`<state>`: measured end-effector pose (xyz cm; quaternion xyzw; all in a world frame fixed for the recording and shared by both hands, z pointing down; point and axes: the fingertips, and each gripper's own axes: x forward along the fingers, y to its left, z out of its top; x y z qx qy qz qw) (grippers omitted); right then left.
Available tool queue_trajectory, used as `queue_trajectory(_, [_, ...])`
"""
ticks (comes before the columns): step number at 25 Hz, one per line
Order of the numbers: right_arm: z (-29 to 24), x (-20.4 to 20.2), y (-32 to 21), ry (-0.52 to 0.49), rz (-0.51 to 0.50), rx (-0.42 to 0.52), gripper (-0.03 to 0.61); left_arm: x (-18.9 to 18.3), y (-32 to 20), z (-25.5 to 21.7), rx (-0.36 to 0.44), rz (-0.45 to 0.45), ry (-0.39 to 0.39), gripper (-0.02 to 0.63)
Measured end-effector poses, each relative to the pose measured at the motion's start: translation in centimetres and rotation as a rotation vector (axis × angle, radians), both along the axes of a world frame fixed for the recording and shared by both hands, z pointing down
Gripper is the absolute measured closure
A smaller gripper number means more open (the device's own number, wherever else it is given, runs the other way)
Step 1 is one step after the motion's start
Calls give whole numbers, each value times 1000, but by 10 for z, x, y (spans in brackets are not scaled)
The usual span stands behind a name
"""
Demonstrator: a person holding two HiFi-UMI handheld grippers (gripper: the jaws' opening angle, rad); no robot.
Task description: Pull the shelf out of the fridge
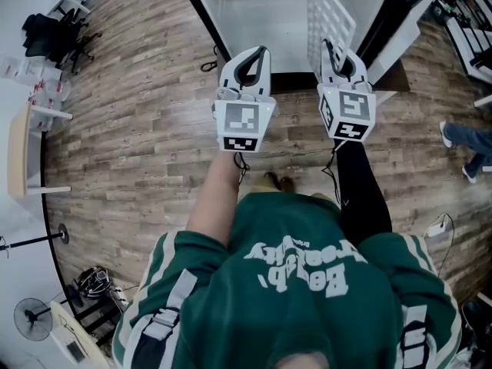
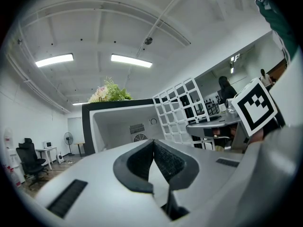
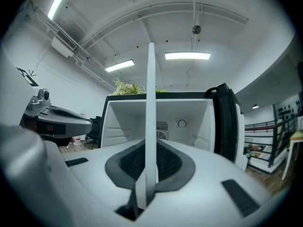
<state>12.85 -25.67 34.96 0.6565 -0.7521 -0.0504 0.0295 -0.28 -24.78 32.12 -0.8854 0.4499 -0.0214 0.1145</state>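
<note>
A small fridge [image 1: 284,18] stands open on the wood floor, its white inside bare [image 3: 163,119]. The white grid shelf [image 1: 329,12] is outside the fridge, held upright in front of the opening. My right gripper [image 1: 332,52] is shut on the shelf's lower edge. In the right gripper view the shelf [image 3: 151,103] shows edge-on between the dark pads [image 3: 170,162]. My left gripper [image 1: 254,56] hangs beside it, to the left, shut with nothing in it. In the left gripper view the shelf [image 2: 177,110] stands to the right of the fridge [image 2: 118,122].
The fridge door [image 1: 396,29] swings open to the right. A person's legs [image 1: 465,141] are at the far right. Office chairs [image 1: 54,37] and a table [image 1: 23,148] stand at the left, a fan [image 1: 31,317] at lower left. A plant [image 2: 111,91] sits on the fridge top.
</note>
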Motion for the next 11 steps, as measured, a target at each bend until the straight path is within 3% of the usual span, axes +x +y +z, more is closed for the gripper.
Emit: queue_trajectory(11, [-1, -4, 1, 7, -4, 7, 540, -5, 0, 0, -1, -4, 12, 597])
